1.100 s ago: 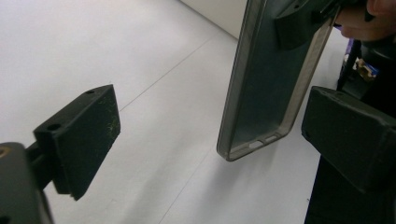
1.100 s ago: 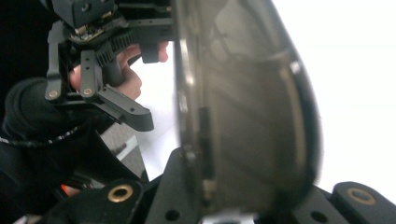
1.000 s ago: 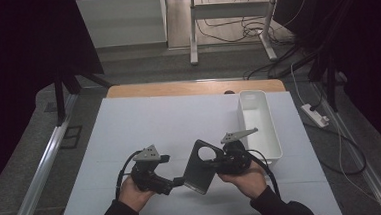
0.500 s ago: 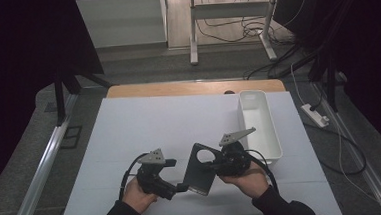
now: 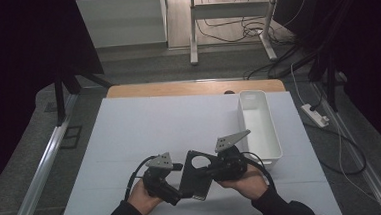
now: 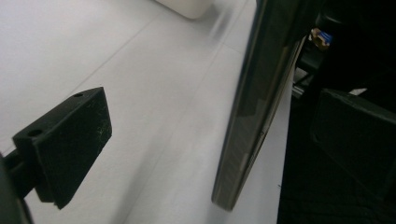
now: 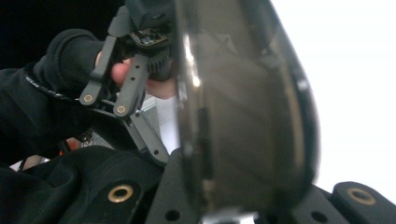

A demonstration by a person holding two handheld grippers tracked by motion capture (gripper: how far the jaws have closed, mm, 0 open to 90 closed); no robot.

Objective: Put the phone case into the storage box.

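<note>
Black plate with round hole point(image 5: 196, 175): hanging at six o'clock over the white table point(image 5: 130, 136), between both grippers. Left gripper point(image 5: 176, 189), at seven o'clock, is bracketing the plate's lower edge, jaws apart. Right gripper point(image 5: 213, 169), five o'clock, is clamping its upper edge. Handover likely in progress; next, left jaws closing. White bin point(image 5: 260, 128) sitting at two o'clock.

- A white tub point(image 5: 260, 128) stands just beyond and to the right of the right gripper.
- White table sheet point(image 5: 170, 129) lies under both grippers.
- A power strip point(image 5: 315, 115) sits far right of them, on the floor.
</note>
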